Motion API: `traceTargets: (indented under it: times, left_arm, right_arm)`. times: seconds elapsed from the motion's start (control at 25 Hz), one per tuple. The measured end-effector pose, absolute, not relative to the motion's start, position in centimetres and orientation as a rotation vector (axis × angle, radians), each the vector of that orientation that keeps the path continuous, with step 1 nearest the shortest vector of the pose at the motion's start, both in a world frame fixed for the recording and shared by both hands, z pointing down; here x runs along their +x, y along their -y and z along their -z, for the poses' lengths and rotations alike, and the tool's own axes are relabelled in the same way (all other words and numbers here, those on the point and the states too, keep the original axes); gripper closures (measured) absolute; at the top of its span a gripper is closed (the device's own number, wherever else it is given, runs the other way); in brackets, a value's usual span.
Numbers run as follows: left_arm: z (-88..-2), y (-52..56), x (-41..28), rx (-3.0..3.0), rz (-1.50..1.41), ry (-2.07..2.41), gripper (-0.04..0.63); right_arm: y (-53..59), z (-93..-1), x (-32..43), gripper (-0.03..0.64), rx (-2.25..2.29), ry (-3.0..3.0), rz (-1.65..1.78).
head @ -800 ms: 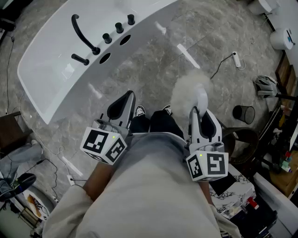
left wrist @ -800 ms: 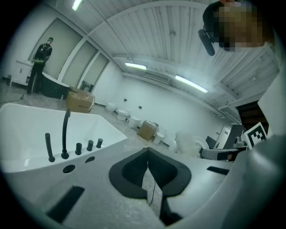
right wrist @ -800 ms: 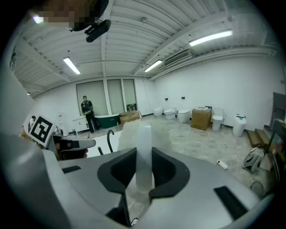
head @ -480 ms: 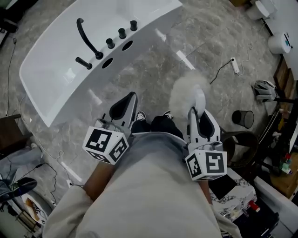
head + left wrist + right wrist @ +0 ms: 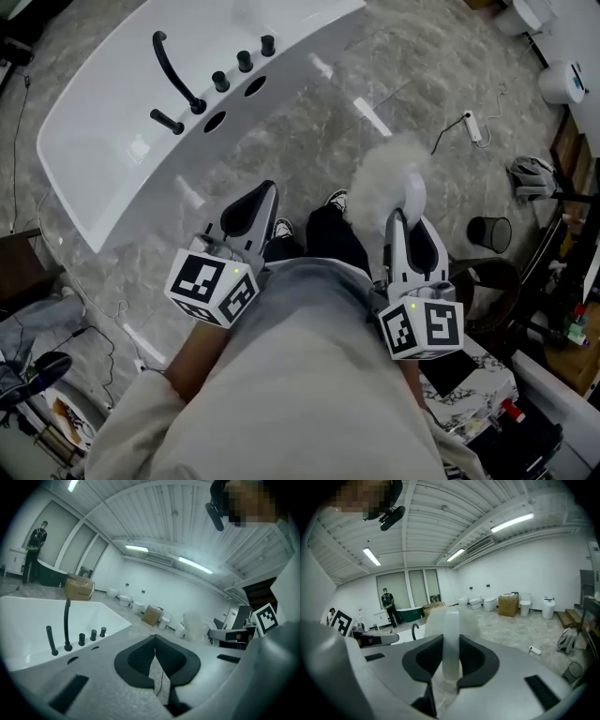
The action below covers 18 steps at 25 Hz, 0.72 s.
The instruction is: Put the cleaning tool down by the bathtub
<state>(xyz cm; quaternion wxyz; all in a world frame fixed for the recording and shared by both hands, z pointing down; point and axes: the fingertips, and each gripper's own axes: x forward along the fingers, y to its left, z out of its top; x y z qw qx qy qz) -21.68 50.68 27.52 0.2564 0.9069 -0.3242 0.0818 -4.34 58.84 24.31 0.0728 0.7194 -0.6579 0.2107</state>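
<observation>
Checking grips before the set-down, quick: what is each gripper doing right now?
Left gripper: jaws closed, nothing between them.
Right gripper: jaws closed on the cleaning tool, by its handle.

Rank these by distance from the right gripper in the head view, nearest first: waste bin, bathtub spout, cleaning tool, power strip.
1. cleaning tool: clamped in the right gripper, its fluffy head just ahead of the jaws.
2. waste bin: on the floor to the gripper's right.
3. power strip: farther out, upper right.
4. bathtub spout: far upper left, on the tub's rim.
</observation>
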Motion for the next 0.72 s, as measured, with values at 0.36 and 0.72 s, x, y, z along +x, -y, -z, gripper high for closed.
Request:
traceTargets:
  times: [0.36, 0.72]
  left_arm:
    - [-28.0, -48.8, -18.4, 2.459, -0.255, 0.882, 0.586]
    - [-27.0, -43.7, -13.6, 2.480, -0.231, 0.938, 0.586]
  right_arm:
    - [-57.0, -26.0, -1.4, 0.538, 2.153, 1.984, -0.704]
    - [-52.2, -26.8, 4.2, 0.538, 2.116, 1.998, -0.723]
